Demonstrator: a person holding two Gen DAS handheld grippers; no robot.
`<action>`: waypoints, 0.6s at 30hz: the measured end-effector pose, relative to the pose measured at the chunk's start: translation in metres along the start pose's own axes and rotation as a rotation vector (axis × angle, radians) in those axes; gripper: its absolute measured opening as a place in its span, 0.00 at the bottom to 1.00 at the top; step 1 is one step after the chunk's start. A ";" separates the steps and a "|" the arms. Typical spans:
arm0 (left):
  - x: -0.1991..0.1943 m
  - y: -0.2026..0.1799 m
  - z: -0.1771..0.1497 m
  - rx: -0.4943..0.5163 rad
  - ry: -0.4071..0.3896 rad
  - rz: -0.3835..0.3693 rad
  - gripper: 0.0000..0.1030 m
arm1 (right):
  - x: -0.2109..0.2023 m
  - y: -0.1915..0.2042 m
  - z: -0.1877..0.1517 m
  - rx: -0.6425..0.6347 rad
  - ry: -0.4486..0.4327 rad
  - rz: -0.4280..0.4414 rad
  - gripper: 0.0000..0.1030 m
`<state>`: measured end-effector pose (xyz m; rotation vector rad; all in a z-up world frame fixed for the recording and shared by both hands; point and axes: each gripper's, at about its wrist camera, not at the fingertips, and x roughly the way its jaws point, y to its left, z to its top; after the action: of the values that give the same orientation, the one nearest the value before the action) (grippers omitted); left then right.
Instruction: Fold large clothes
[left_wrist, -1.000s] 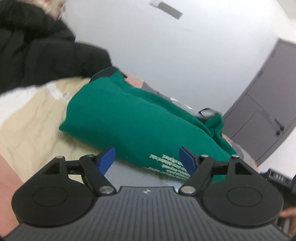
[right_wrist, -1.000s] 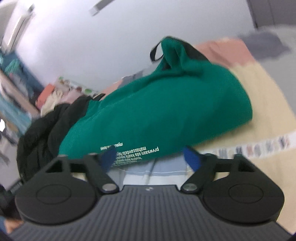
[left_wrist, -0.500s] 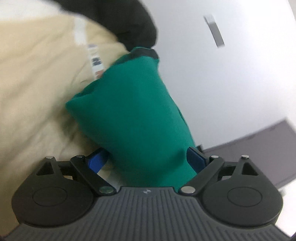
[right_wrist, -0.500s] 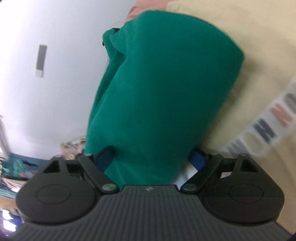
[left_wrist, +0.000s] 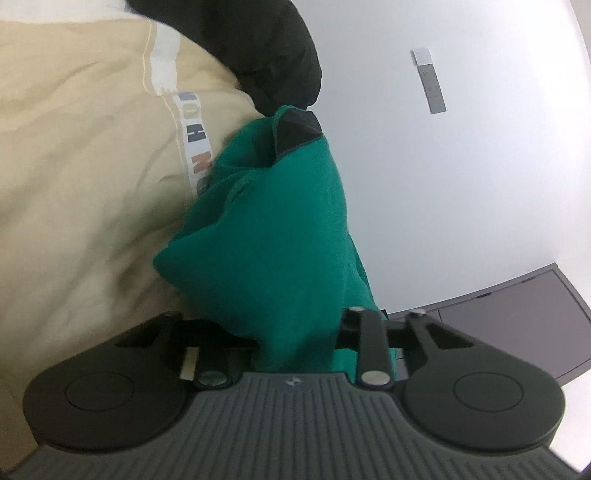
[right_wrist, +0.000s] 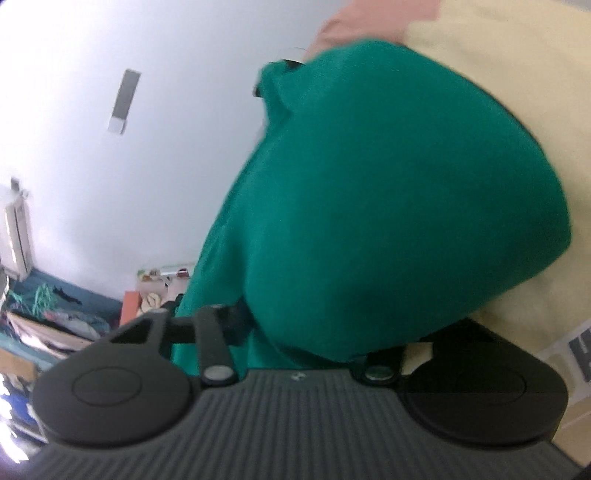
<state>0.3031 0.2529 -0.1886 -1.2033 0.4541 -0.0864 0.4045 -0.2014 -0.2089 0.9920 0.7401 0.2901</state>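
The green garment (left_wrist: 273, 236) lies bunched on a beige bedcover (left_wrist: 74, 206), its folded bulk running from each gripper away toward a black-trimmed corner at the far end. In the right wrist view the same green cloth (right_wrist: 388, 206) swells into a thick rounded fold that fills most of the frame.

The left gripper (left_wrist: 295, 332) has its jaws closing, drawn in narrow, with a gathered edge of the garment between them; the cloth packs the gap and the fingers press against it on both sides. The right gripper (right_wrist: 306, 332) is also closing, its jaws somewhat wider, with a thicker wad of the green fabric wedged between them; its fingertips are buried under the cloth.

A white band (left_wrist: 194, 147) printed with block letters in dark blue and orange runs across the bedcover; the letters "O H" and "N" show, the rest is hidden under the garment. A black jacket (left_wrist: 266, 48) lies beyond the garment's far end.
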 end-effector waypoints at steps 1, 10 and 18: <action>-0.004 -0.001 -0.002 0.007 -0.009 -0.002 0.27 | -0.004 0.005 -0.001 -0.025 -0.003 0.001 0.45; -0.051 -0.014 -0.025 0.048 -0.032 0.013 0.25 | -0.049 0.017 -0.014 -0.120 -0.018 -0.022 0.41; -0.120 -0.041 -0.060 0.127 -0.014 0.085 0.25 | -0.082 0.037 -0.022 -0.126 0.013 -0.046 0.41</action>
<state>0.1782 0.2210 -0.1326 -1.0582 0.4805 -0.0334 0.3340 -0.2114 -0.1503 0.8537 0.7468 0.2997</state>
